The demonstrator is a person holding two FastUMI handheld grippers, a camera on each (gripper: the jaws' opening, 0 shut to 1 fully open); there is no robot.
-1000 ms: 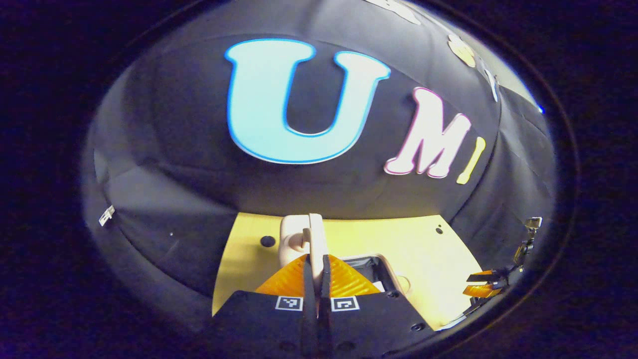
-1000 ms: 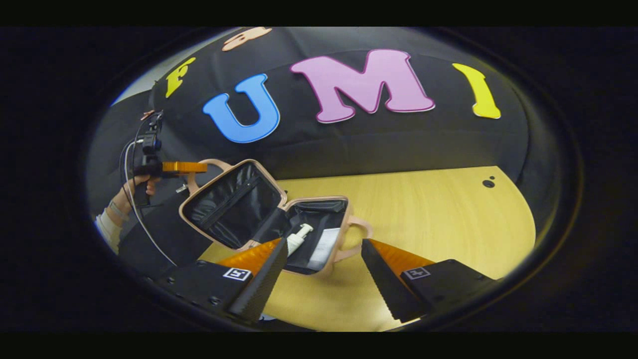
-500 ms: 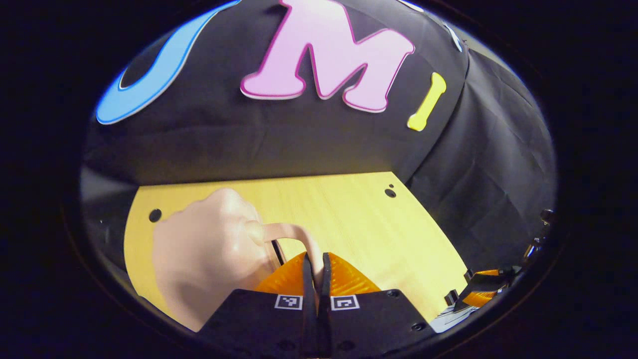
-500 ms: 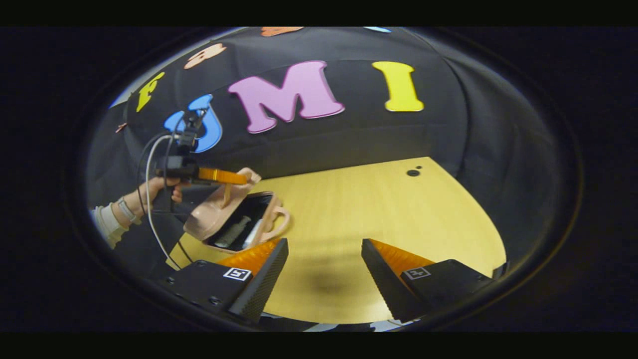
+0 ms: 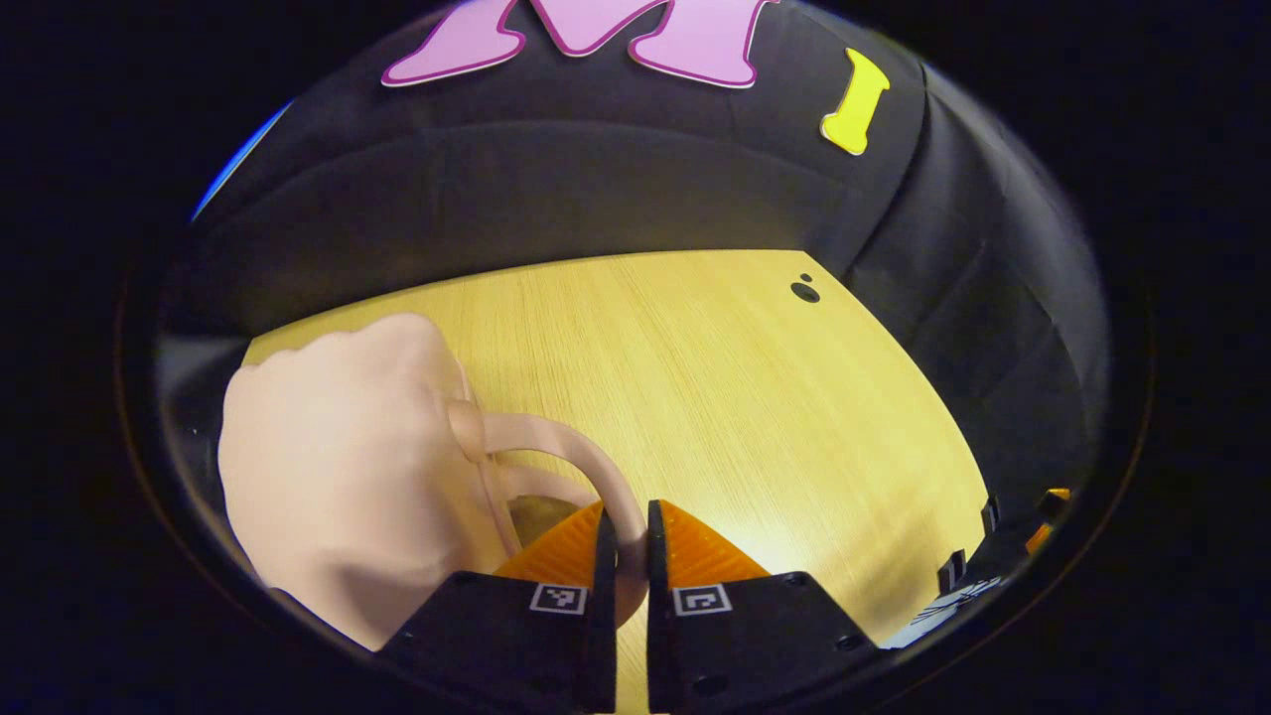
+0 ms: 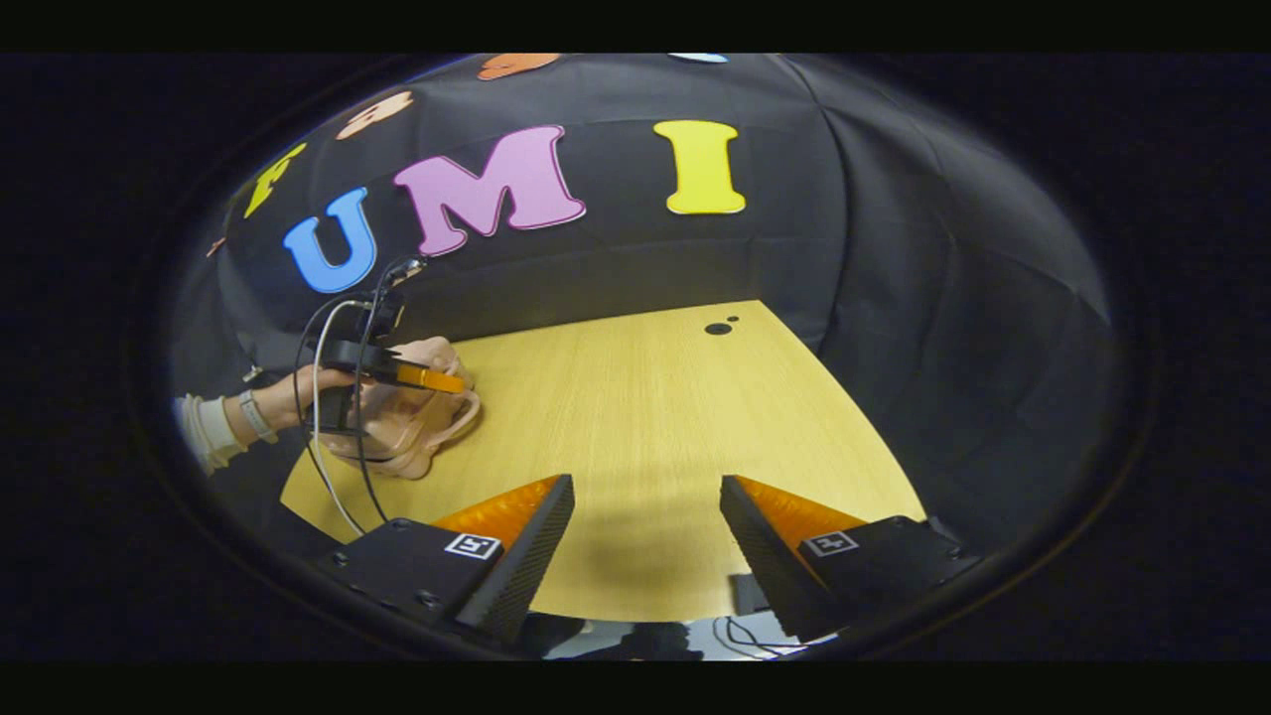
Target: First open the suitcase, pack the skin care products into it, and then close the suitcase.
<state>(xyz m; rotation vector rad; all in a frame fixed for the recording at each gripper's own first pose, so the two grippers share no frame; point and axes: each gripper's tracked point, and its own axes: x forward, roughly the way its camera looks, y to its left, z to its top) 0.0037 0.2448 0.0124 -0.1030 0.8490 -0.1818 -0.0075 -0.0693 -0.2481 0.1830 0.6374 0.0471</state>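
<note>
The pale pink suitcase (image 5: 338, 467) lies on its side at the left of the left gripper view, lid down over the base. My left gripper (image 5: 626, 536) is shut on the lid's curved handle (image 5: 556, 447); the second handle (image 5: 531, 489) sits just below it. In the right gripper view the suitcase (image 6: 407, 432) rests at the table's left, with the left gripper (image 6: 422, 377) on top of it, held by a hand (image 6: 293, 392). My right gripper (image 6: 645, 516) hangs open over the table's near part, holding nothing. The skin care products are hidden inside.
The wooden table (image 6: 635, 417) stretches wide to the right of the suitcase, with a small cable hole (image 6: 717, 328) near its far edge. Black cloth walls close the back and right. Cables (image 6: 745, 626) hang below the front edge.
My left gripper has swung the lid down by its handle, from wide open to lying over the base. The right gripper has drawn back and turned right, still open.
</note>
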